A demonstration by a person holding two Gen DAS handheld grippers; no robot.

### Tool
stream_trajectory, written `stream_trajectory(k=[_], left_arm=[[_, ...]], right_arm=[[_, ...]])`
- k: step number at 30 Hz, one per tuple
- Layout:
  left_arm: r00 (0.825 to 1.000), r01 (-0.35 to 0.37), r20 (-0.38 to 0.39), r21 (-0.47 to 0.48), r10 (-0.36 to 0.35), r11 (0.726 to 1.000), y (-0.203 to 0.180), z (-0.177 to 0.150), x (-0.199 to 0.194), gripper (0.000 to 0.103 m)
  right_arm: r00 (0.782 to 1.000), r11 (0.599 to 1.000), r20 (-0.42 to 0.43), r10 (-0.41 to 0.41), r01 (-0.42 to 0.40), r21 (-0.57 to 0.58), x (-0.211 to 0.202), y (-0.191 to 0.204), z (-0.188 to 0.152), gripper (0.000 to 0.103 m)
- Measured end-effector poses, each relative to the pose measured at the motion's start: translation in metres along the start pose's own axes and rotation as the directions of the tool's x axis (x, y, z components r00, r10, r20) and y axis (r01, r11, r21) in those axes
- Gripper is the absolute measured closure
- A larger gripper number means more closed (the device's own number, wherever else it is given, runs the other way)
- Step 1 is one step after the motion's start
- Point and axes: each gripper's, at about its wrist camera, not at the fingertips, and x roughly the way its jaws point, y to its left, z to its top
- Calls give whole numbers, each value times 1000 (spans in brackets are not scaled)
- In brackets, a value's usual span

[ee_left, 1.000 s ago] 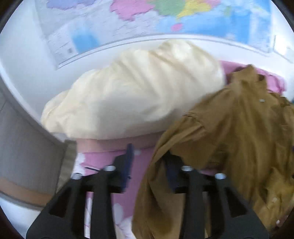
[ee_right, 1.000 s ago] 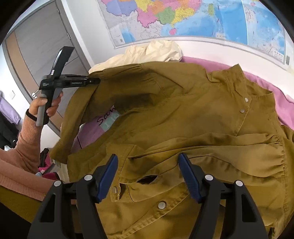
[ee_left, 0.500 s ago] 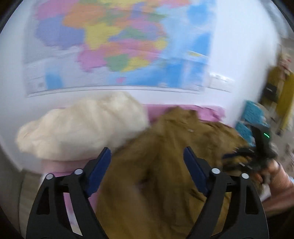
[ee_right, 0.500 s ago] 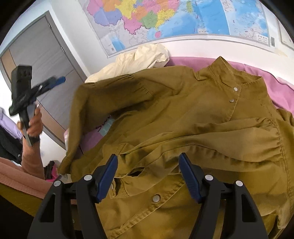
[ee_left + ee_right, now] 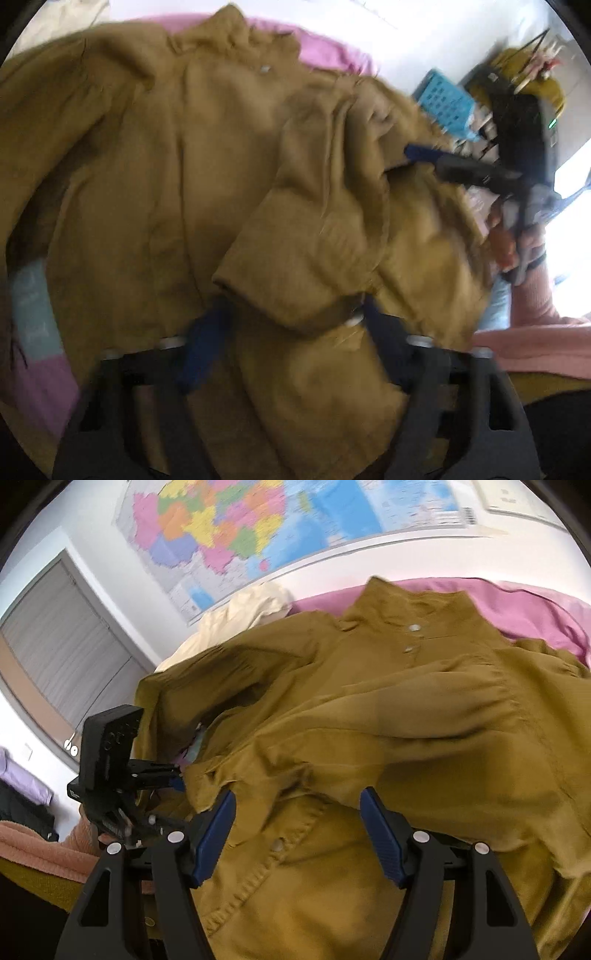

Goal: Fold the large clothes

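Item: mustard-brown jacket, spread front-up over the pink bed cover, collar toward the wall edge under the map, hem at the near edge. A cream garment is heaped at the far left corner of the bed.

Left gripper: a second ago it was raised at the left edge holding a sleeve aloft; half a second ago it stood wide open facing the map. Now it is tipped down over the jacket, its jaws have just been closing, and the sleeve cuff lies bunched between the blue pads. Blur hides whether the pads actually press the cloth.

Right gripper: jaws wide apart over the lower front placket, nothing pinched, opening unchanged from the earlier frames. Seen from the left wrist, its blue tips touch a raised fold by the bed's right edge.

Sleeve: formerly lifted off the left side, now folded across the jacket's chest.
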Motion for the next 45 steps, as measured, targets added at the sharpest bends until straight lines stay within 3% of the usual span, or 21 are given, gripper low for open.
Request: stream_trajectory(k=[1, 3, 6, 8, 12, 14, 18, 21, 22, 23, 27, 28, 30, 33, 36, 38, 40, 42, 43, 44, 45], left_arm=[[1000, 5, 16, -3, -5, 1000, 1, 4, -5, 98], [996, -20, 88, -31, 22, 999, 7, 16, -23, 99], [970, -129, 201, -49, 136, 990, 13, 34, -51, 100], [960, -141, 232, -94, 160, 986, 30, 51, -69, 100], [920, -323, 192, -124, 342, 938, 54, 77, -66, 100], [922, -335, 152, -145, 356, 931, 68, 84, -57, 100], [899, -420, 78, -128, 431, 898, 75, 96, -29, 98], [886, -453, 64, -96, 460, 886, 73, 97, -21, 97], [882, -461, 64, -87, 467, 883, 70, 99, -19, 97], [882, -460, 66, -88, 466, 884, 69, 102, -15, 97], [881, -465, 55, -90, 470, 881, 71, 111, -9, 97], [880, -466, 53, -90, 471, 880, 71, 112, -7, 97], [881, -464, 60, -88, 469, 882, 71, 114, -10, 96], [861, -491, 109, -79, 497, 868, 63, 120, -16, 98], [844, -509, 171, -41, 508, 860, 47, 127, -20, 98], [843, -512, 175, -33, 509, 858, 45, 133, -14, 98], [843, -522, 127, -38, 523, 852, 55, 139, 1, 96], [852, -519, 50, -46, 521, 854, 70, 141, 18, 91], [846, -531, 31, -44, 533, 846, 74, 141, 25, 84], [838, -543, 26, -48, 544, 838, 76, 140, 27, 82], [834, -550, 23, -44, 551, 834, 75, 139, 27, 80]], right_arm=[[1000, 1000, 13, -14, 14, 13, -5, -5, -2, 35], [999, 999, 35, -24, 23, 35, -15, -15, -3, 35], [996, 997, 74, -49, 44, 69, -30, -30, -3, 35], [993, 995, 98, -68, 60, 85, -38, -38, -1, 35], [984, 988, 127, -124, 111, 105, -49, -53, 7, 35], [979, 984, 140, -151, 134, 119, -54, -61, 12, 35], [950, 957, 175, -257, 225, 183, -67, -88, 24, 34], [922, 921, 181, -341, 290, 259, -73, -118, 33, 27], [904, 893, 153, -399, 346, 288, -70, -132, 38, 25], [901, 883, 138, -412, 358, 302, -66, -139, 40, 24], [953, 867, 16, -303, 269, 421, -38, -189, 45, 17], [970, 867, 9, -241, 211, 451, -30, -202, 43, 22], [981, 873, 15, -192, 163, 460, -23, -208, 40, 79], [975, 899, 64, -211, 168, 404, -35, -199, 46, 95], [965, 892, 130, -229, 154, 425, -56, -202, 51, 97], [964, 881, 119, -239, 164, 445, -53, -212, 49, 97], [962, 866, 71, -263, 203, 458, -40, -220, 47, 95], [960, 851, 46, -275, 221, 477, -37, -226, 42, 78], [956, 842, 50, -290, 230, 487, -41, -226, 41, 73], [946, 833, 54, -321, 255, 491, -46, -224, 41, 58], [933, 826, 62, -355, 282, 488, -54, -219, 43, 51]])
